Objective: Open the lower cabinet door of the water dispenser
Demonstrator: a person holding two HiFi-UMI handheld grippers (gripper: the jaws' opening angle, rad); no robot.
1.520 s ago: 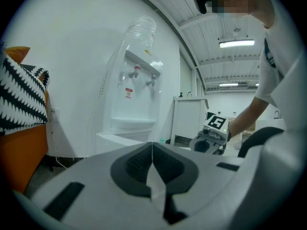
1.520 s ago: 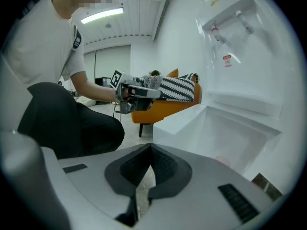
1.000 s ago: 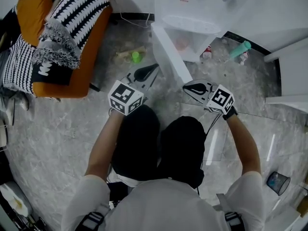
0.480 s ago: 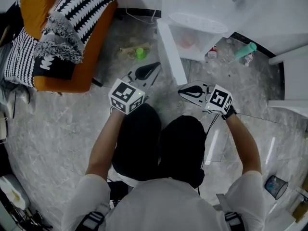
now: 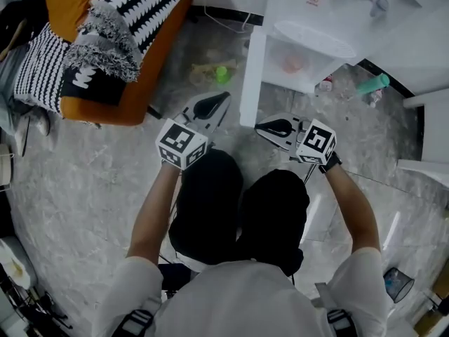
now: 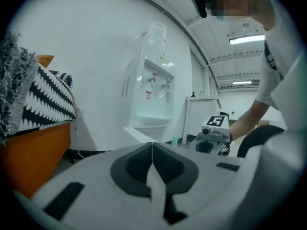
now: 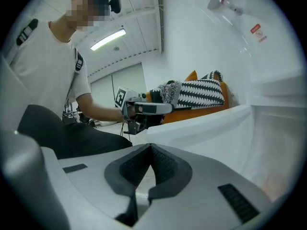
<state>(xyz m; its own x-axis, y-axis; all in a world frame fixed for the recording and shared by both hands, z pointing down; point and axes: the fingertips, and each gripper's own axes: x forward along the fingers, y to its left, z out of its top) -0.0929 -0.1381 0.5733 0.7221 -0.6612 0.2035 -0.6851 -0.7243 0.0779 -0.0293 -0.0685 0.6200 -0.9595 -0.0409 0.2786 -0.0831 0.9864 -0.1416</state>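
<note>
The white water dispenser (image 5: 316, 20) stands at the top of the head view, with a bottle on top (image 6: 154, 32). Its lower cabinet door (image 5: 252, 83) stands swung out toward me, and the cabinet inside (image 5: 298, 62) shows. My left gripper (image 5: 226, 97) is shut and empty, just left of the door's free edge. My right gripper (image 5: 259, 126) is also shut and empty, and points left just below that edge. The jaws meet in the left gripper view (image 6: 152, 145) and in the right gripper view (image 7: 150, 147), where the door panel (image 7: 211, 128) fills the right side.
An orange sofa (image 5: 119, 97) with black-and-white blankets lies at the left. A green bottle (image 5: 222, 74) lies on the floor by the door and a teal bottle (image 5: 372, 83) right of the dispenser. White furniture (image 5: 428, 104) stands at the right. My knees (image 5: 238, 202) are below the grippers.
Both grippers have come closer to the door's free edge, the right one moving left toward it. Both jaws stayed shut. The door still stands open.
</note>
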